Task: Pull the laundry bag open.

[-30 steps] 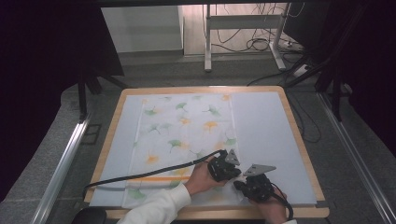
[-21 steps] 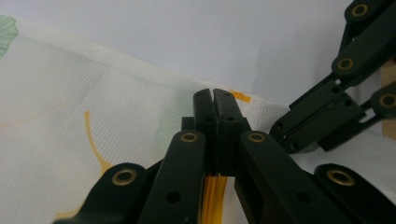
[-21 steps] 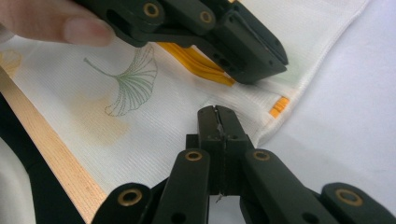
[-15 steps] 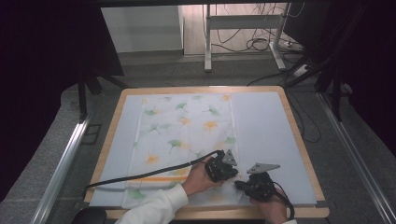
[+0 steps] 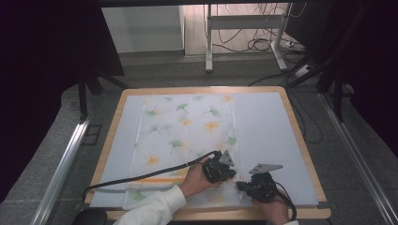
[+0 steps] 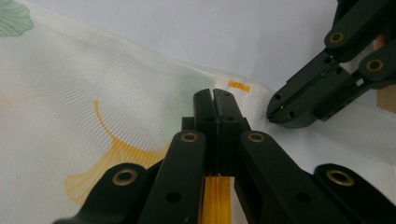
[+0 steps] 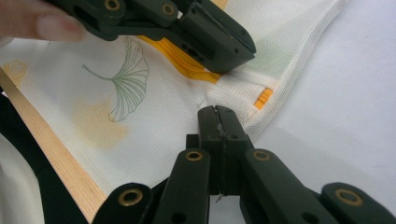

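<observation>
Lying flat on the pale mat of the wood-framed table [image 5: 300, 140] is a white mesh cloth [image 5: 187, 136] printed with green and orange ginkgo leaves, spread from the far edge down to the near edge, left of centre. Both grippers work at its near right corner. Left gripper [image 6: 215, 100]: jaws together, tips resting on the cloth just short of a small orange tab [image 6: 238, 86] at the hem; an orange strip [image 6: 215, 200] runs under the jaws in the left gripper view, and it seems pinched between them, though the contact point is hidden by the jaws themselves. Right gripper [image 7: 217, 116]: jaws also together, tips pressed on the cloth where it puckers slightly, just beside the same tab; whether fabric is caught between them cannot be told. The two grippers sit near each other, tips almost meeting, the left one a little farther up the table in the high view. A black cable [image 5: 141, 177] trails from the left gripper across the cloth to the table's left edge. White sleeve [image 5: 150, 211] enters from below
</observation>
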Demonstrator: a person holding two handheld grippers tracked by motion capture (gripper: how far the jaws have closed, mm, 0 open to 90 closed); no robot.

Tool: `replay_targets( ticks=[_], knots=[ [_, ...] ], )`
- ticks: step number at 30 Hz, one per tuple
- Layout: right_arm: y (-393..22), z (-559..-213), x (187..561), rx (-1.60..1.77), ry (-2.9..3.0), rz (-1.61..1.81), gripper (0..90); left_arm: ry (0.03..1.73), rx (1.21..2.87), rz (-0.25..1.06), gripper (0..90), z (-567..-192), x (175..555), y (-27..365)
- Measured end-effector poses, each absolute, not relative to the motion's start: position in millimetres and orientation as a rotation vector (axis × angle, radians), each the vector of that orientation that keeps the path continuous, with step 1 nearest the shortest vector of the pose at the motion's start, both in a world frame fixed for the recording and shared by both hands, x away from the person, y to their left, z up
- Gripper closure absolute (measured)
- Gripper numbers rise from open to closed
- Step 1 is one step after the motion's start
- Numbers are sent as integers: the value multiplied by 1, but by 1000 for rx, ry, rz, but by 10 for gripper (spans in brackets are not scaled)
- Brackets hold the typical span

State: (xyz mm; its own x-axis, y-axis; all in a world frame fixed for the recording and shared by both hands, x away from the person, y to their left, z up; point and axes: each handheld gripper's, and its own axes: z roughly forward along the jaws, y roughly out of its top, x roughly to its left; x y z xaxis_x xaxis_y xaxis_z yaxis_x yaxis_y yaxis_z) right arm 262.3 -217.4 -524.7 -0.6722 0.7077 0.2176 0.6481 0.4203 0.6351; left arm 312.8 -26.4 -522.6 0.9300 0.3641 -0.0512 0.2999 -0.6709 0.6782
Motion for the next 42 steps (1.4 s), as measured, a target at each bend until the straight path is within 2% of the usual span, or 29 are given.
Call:
replay_targets(
  ticks=[16,32,42],
  knots=[
    [-222,-520,270,1323,2505,1131,898,489,2327,113,900,-525,311,-28],
    [-226,-526,283,1451,2504,1185,900,445,2376,193,900,-522,306,-24],
    [-226,-527,283,1449,2506,1196,900,488,2367,137,900,-521,309,-12]
  ],
)
